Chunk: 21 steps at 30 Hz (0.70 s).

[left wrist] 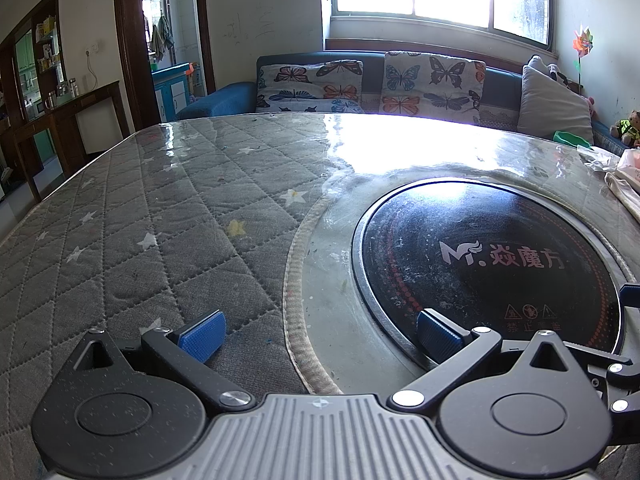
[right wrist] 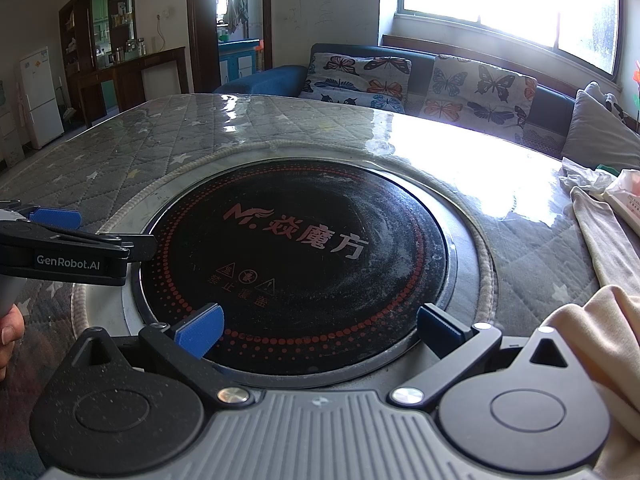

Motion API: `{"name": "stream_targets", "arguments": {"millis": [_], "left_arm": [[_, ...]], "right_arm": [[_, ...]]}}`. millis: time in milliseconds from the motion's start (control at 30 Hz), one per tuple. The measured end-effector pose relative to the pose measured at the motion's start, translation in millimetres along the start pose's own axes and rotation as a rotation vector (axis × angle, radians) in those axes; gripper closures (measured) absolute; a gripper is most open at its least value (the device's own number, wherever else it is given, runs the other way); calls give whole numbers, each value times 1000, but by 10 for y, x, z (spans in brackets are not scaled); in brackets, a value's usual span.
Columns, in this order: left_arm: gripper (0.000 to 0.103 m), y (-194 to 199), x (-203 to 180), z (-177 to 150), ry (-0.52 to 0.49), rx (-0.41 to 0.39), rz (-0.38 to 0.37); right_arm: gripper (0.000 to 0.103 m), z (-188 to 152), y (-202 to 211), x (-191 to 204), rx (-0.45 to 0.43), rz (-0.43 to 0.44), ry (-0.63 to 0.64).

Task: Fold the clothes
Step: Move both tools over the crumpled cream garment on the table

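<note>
A cream garment (right wrist: 600, 252) lies along the table's right side, with a bunched fold (right wrist: 600, 320) close beside my right gripper; in the left wrist view only its edge (left wrist: 624, 196) shows at the far right. My right gripper (right wrist: 320, 332) stands open over the black round cooktop (right wrist: 304, 256), holding nothing. My left gripper (left wrist: 320, 332) is open too, straddling the cooktop rim (left wrist: 480, 256) and the quilted cover, empty. The left gripper also appears from the side (right wrist: 60, 256) at the left of the right wrist view.
A grey quilted star-print cover under clear plastic (left wrist: 160, 220) tops the table. A white packet (right wrist: 624, 200) and crumpled plastic (right wrist: 584, 176) sit at the right edge. A blue sofa with butterfly cushions (left wrist: 400, 80) stands behind the table. A hand (right wrist: 8, 332) shows at left.
</note>
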<state>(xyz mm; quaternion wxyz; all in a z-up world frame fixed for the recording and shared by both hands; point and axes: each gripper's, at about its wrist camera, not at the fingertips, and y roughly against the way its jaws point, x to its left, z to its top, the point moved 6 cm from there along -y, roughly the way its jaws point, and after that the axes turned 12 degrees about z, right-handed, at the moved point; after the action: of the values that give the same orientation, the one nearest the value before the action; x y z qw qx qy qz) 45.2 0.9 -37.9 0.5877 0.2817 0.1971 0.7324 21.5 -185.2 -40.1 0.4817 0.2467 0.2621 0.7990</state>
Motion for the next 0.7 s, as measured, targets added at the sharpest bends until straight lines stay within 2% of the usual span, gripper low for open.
{"name": "stream_targets", "arguments": {"millis": [400,700], "left_arm": [[0,212,-81,20,-17,-4,-57],[0,412,-193,30,-41,-11,-112]], "right_arm": [[0,-14,168,61,-14,16,33],[0,-132,557,106,-25,29,41]]}}
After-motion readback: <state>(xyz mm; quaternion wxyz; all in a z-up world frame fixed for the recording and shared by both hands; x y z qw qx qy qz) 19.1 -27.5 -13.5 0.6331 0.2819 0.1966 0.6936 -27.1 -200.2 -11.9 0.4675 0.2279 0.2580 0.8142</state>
